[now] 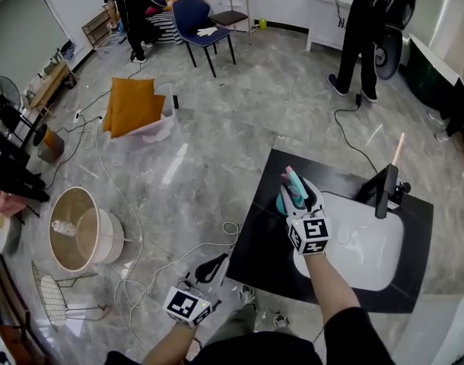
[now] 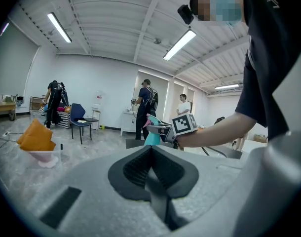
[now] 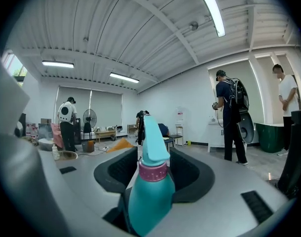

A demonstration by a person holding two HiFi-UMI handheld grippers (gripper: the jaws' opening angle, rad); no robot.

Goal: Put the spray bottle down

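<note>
The left hand-held gripper (image 1: 211, 268) is clenched with nothing in it, its jaws pressed together, and hangs over the floor off the left edge of the black bench (image 1: 266, 253). The right hand-held gripper (image 1: 296, 194) is grasping the teal spray bottle (image 3: 149, 194) by its body, upright, over the bench's left part, just beside the white sink (image 1: 373, 257). Whether its base touches the bench I cannot tell.

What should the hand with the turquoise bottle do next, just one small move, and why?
Probably lower the spray bottle onto the black counter beside the white sink. It sits upright between the right tongs, above the counter's edge; whether its base already touches can't be seen.
</note>
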